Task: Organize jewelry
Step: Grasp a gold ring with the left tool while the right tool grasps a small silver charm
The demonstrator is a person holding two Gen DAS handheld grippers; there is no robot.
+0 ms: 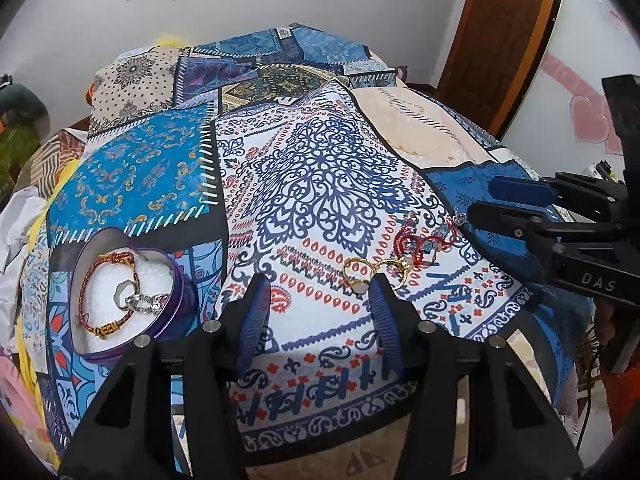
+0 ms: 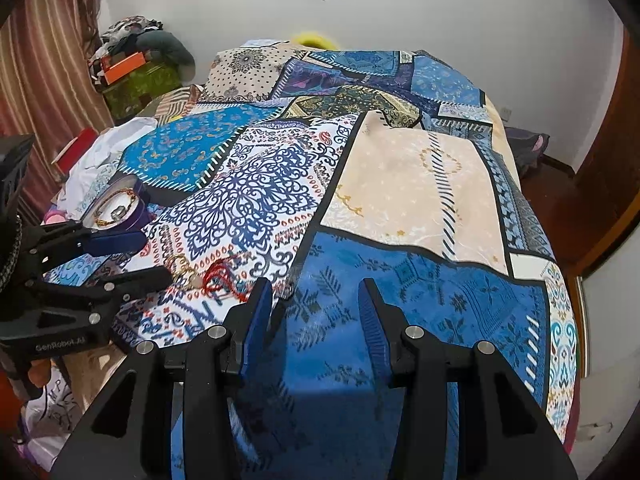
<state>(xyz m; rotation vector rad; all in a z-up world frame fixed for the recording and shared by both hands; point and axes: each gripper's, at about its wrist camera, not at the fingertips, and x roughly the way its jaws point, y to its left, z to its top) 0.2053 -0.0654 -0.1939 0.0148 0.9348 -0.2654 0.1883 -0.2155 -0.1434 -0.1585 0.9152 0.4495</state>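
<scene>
A heart-shaped purple tin (image 1: pixel 182 300) with white foam sits at the left on the bedspread and holds a red-gold braided bracelet (image 1: pixel 90 280) and a silver piece (image 1: pixel 138 300). Gold rings (image 1: pixel 360 274) and a red beaded bracelet (image 1: pixel 416 238) lie loose on the white patterned patch. My left gripper (image 1: pixel 322 286) is open, its right fingertip just beside the gold rings. My right gripper (image 2: pixel 316 286) is open and empty over the blue patch; it also shows in the left wrist view (image 1: pixel 482 200), right of the red bracelet. The tin (image 2: pixel 140 210) and red bracelet (image 2: pixel 216 276) show in the right wrist view.
A patchwork bedspread (image 1: pixel 320 160) covers the bed. White and yellow cloths (image 1: pixel 24 216) lie at its left edge. A pile of clothes and boxes (image 2: pixel 136 64) stands by the curtain. A wooden door (image 1: pixel 504 32) is at the right.
</scene>
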